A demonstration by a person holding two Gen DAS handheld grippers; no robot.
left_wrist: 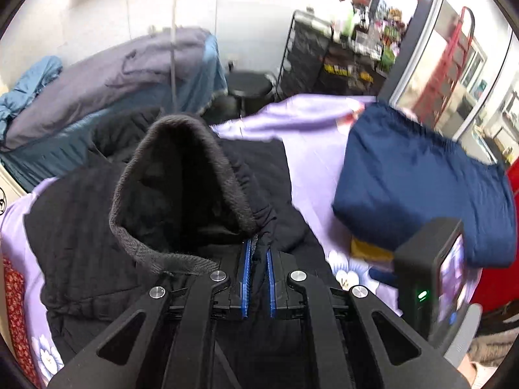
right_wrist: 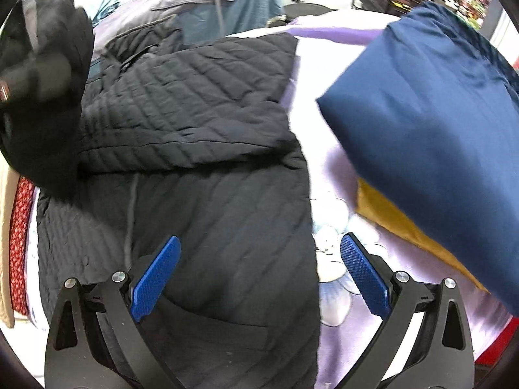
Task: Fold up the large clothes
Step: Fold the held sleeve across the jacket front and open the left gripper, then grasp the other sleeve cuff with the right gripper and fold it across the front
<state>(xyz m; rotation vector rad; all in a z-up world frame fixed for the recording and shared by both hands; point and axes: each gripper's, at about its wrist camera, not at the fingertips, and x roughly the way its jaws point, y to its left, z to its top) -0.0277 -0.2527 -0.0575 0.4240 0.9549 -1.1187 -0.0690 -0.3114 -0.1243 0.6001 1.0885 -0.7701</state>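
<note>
On a lilac floral bedsheet (right_wrist: 311, 64), a black quilted hooded jacket (right_wrist: 220, 194) lies spread while two grippers work over it.

Left gripper (left_wrist: 258, 256) has its blue pads nearly pressed together, pinching jacket fabric just below the fleece-lined hood (left_wrist: 181, 175), which stands up in a peak (the neckline bunches right at the fingertips). Right gripper (right_wrist: 259, 253) is spread wide, one blue textured pad over the jacket's lower panel and the other over the sheet just past the jacket's right edge, gripping nothing. In the right wrist view the raised hood shows as a dark blur at upper left. A folded navy blue garment (right_wrist: 431, 123) sits to the right of the jacket, on top of a mustard-yellow cloth (right_wrist: 399, 223), apart from the jacket with bare sheet between.
</note>
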